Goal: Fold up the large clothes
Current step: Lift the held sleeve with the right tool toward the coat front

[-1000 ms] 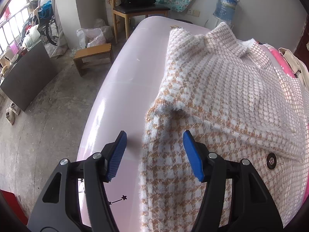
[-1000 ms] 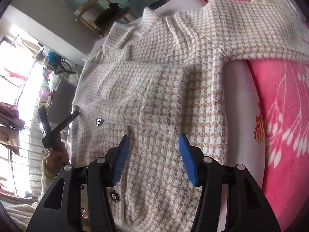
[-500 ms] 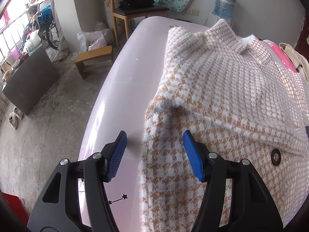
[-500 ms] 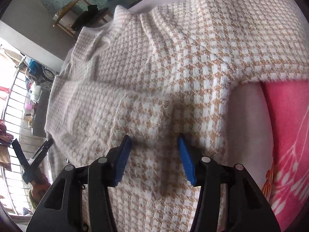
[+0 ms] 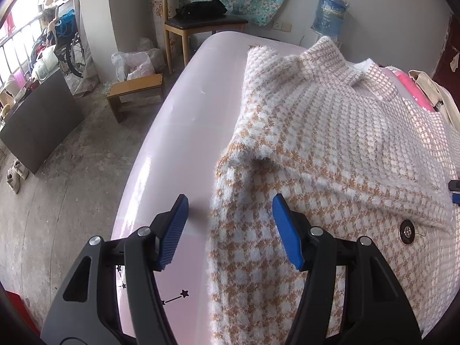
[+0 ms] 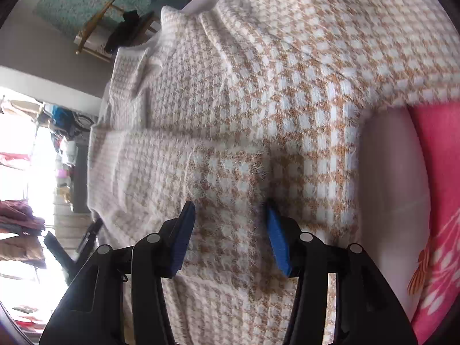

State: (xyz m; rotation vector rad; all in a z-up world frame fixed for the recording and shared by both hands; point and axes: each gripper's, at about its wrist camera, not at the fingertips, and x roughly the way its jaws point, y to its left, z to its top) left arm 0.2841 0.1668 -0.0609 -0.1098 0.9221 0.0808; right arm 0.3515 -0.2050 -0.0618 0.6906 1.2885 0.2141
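The cardigan [image 5: 330,149] lies flat on the pink bed [image 5: 184,132], left gripper [image 5: 230,230] apart astride its edge, right gripper [image 6: 230,230] opening over it, so a shallow pinch may snag only fuzz.

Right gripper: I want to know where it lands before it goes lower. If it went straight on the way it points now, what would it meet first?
Most likely the houndstooth cardigan. The right gripper, jaws opening, has its knit directly ahead between the fingers; depth is unclear.
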